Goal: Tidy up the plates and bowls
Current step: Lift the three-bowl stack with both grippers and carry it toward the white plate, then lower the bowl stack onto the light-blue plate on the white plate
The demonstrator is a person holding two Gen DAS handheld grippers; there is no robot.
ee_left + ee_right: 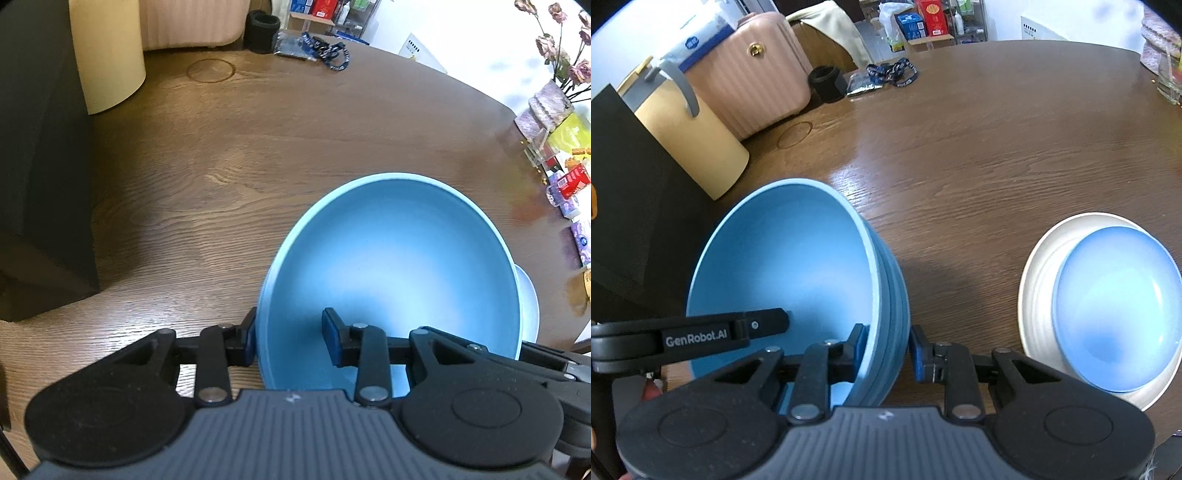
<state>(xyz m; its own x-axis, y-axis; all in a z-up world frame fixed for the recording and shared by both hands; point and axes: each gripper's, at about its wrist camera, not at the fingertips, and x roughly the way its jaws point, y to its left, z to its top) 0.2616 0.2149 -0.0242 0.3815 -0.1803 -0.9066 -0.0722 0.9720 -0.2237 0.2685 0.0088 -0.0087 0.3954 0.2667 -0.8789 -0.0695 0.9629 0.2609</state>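
Note:
A deep blue bowl (pixel 391 258) (pixel 783 266) with a ribbed outside hangs tilted just above the brown wooden table (pixel 258 147), held by both grippers. My left gripper (pixel 290 338) is shut on its left rim, one pad outside the wall and one inside. My right gripper (pixel 889 347) is shut on the opposite rim in the same way. One left finger (pixel 764 325) reaches into the bowl in the right wrist view. To the right, a small blue plate (pixel 1119 306) lies on a white ribbed plate (pixel 1038 288), whose edge (pixel 530 295) peeks out behind the bowl.
A cream cylindrical jug (pixel 690 147) (pixel 107 55) and a black box (pixel 37 184) stand at the left. A pink suitcase (pixel 753 70) is behind the table. A black cup (pixel 262 31) and lanyard (pixel 325 48) lie at the far edge. Packets and flowers (pixel 565 166) crowd the right edge.

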